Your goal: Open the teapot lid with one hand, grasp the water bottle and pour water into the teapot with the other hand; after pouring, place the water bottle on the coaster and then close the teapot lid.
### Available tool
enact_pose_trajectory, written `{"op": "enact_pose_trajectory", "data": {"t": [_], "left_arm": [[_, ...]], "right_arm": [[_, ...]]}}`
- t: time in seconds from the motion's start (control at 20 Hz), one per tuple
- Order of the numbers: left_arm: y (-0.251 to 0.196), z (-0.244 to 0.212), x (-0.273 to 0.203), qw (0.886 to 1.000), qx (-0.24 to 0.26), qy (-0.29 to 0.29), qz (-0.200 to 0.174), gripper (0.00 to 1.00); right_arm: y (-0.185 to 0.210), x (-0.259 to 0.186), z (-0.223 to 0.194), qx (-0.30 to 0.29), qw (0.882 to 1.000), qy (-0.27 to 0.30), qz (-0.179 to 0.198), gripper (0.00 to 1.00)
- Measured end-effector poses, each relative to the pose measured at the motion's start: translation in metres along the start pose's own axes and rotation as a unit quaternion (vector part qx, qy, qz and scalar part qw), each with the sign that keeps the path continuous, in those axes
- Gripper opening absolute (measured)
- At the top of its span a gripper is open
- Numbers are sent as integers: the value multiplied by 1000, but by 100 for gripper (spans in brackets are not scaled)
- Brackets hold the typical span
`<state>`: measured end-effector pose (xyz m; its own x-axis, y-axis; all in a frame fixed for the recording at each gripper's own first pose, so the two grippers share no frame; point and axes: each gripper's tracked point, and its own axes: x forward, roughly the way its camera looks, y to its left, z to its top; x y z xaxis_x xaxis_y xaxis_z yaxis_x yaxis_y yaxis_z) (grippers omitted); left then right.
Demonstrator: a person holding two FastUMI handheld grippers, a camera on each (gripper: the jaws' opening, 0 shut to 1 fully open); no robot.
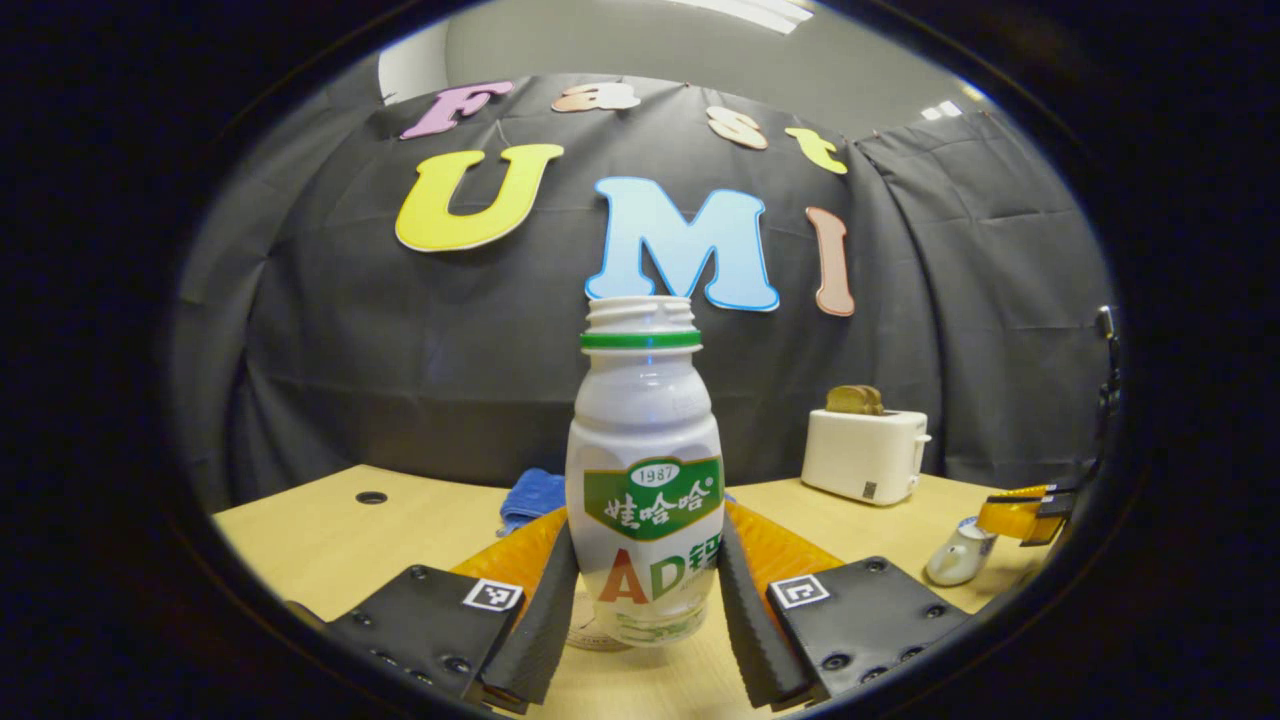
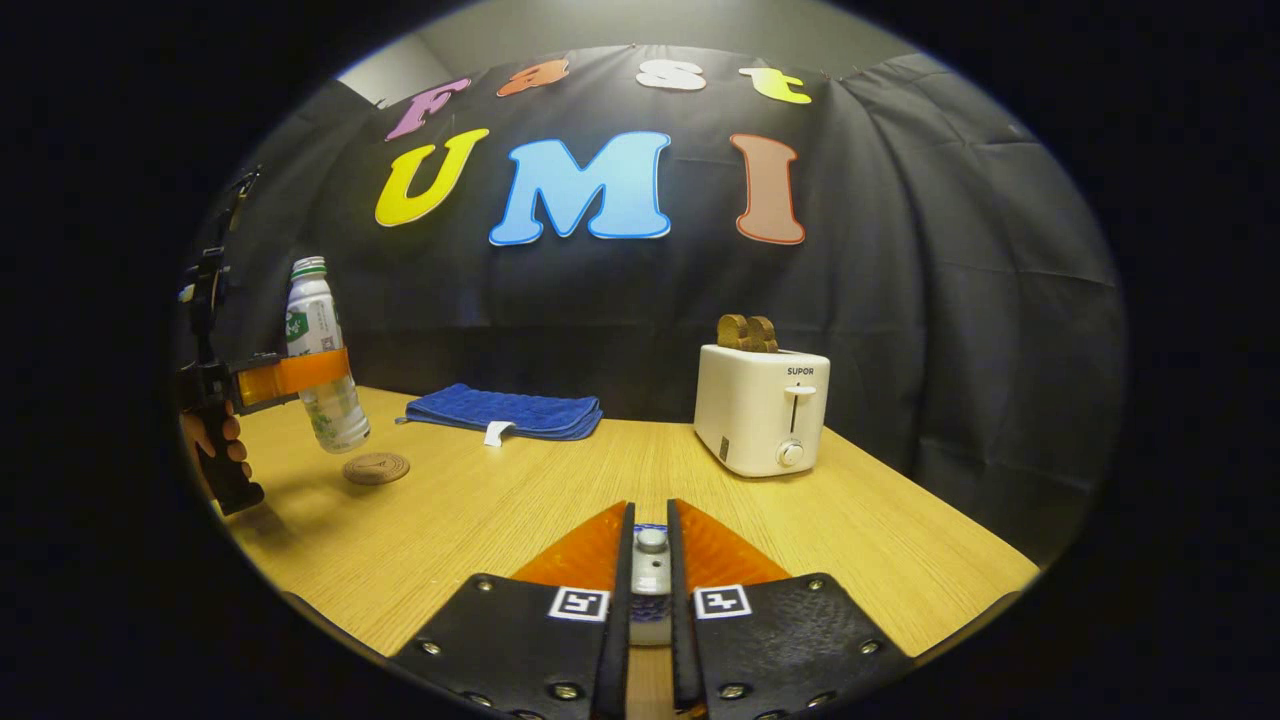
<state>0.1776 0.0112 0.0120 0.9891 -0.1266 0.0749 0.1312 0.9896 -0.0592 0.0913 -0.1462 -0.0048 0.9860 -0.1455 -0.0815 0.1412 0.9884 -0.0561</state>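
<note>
The left gripper (image 1: pixel 645 600) clamps the uncapped bottle (image 1: pixel 645 480) at its lower body, both fingers pressing its sides; in the right gripper view the bottle (image 2: pixel 318 360) hangs clear of the table, slightly tilted, just above and beside the round coaster (image 2: pixel 376 467), with a hand (image 2: pixel 215 440) on that gripper's handle. The right gripper (image 2: pixel 650 575) is closed on the lid (image 2: pixel 651 565), its jaws pinching the small knob. In the left gripper view a spout of the teapot (image 1: pixel 958 555) shows near the right gripper (image 1: pixel 1025 518), well apart from the bottle; whether the lid is lifted off cannot be told. By the bottle's place over the coaster, the pouring is either done or not yet begun; the pictures do not settle which. Setting the bottle down and closing the lid appear to remain. The table (image 2: pixel 500 520) is pale wood grain, carrying a folded blue cloth (image 2: pixel 505 410) and a white toaster (image 2: pixel 760 410) with toast (image 2: pixel 748 333) in its slots, before a black draped wall (image 2: pixel 950 300) under grey ceiling.
</note>
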Motion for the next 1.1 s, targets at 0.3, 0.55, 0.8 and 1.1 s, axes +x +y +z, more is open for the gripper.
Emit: {"op": "enact_pose_trajectory", "data": {"t": [0.3,0.55,0.8,1.1], "left_arm": [[29,-10,31,1000,14,23,-2,70],[40,-48,57,998,31,54,0,80],[36,-58,62,997,41,66,-5,80],[34,-55,57,997,37,69,-4,90]], "right_arm": [[27,-31,45,-35,994,-100,10,69],[33,-28,36,-38,995,-82,28,69],[34,-28,36,-32,996,-80,30,69],[42,-28,33,-40,996,-73,42,69]]}}
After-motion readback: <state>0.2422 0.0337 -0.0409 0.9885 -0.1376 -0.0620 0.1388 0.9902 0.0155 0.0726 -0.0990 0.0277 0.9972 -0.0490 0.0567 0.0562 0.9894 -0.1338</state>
